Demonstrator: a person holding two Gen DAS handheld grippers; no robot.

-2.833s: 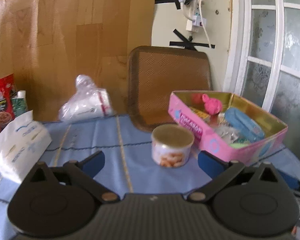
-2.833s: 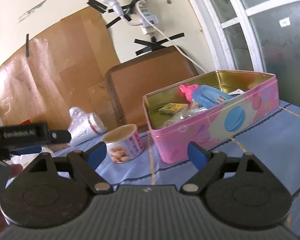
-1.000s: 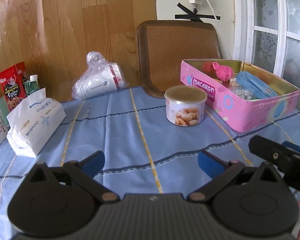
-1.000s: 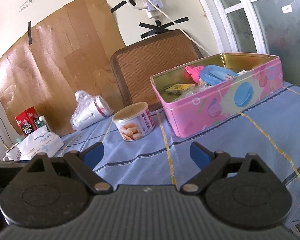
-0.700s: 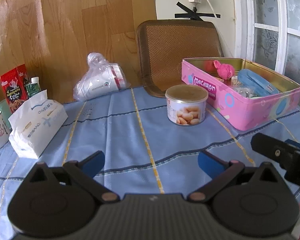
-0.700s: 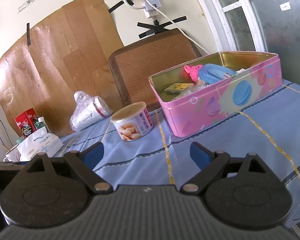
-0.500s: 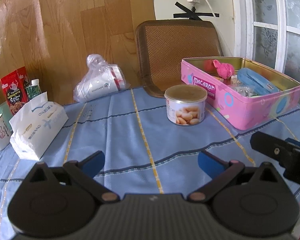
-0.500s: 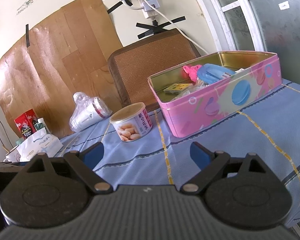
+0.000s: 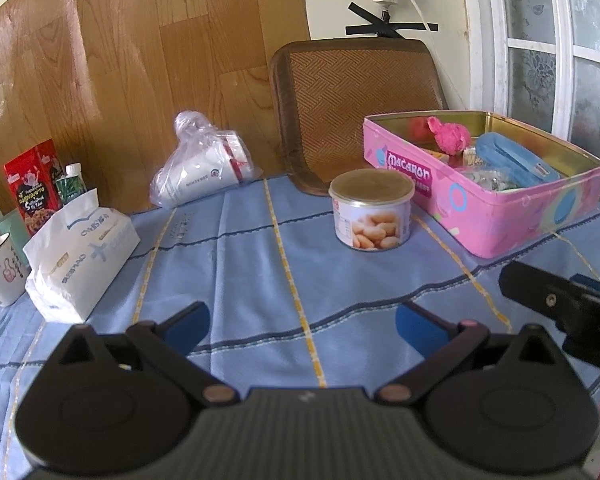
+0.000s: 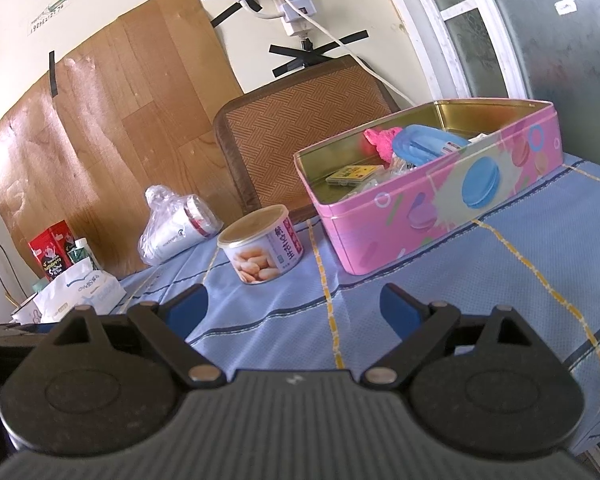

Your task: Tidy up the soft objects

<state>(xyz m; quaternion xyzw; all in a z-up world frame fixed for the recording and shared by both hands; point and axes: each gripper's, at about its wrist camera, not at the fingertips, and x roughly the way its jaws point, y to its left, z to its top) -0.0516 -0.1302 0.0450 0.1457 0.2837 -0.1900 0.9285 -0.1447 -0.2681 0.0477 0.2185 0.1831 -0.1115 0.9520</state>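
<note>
A pink Macaron tin [image 9: 496, 220] [image 10: 440, 208] stands open at the right back of the blue tablecloth. Inside lie a pink soft toy [image 9: 450, 140] [image 10: 382, 142], a blue pouch [image 9: 516, 160] [image 10: 424, 142] and small packets. My left gripper [image 9: 302, 326] is open and empty, held over the near middle of the cloth. My right gripper [image 10: 294, 306] is open and empty, in front of the tin; its body shows at the right edge of the left wrist view [image 9: 560, 304].
A round snack can [image 9: 371, 210] [image 10: 262, 250] stands left of the tin. A bagged cup stack [image 9: 204, 172] [image 10: 176, 228], a tissue pack [image 9: 80, 252] [image 10: 80, 290], a red snack box [image 9: 34, 188] and a mug [image 9: 0, 276] sit at the left. A woven chair back [image 9: 356, 108] rises behind.
Both grippers have drawn back from the tin and the can, toward the near table edge. In the last half second little has moved. Both stay open.
</note>
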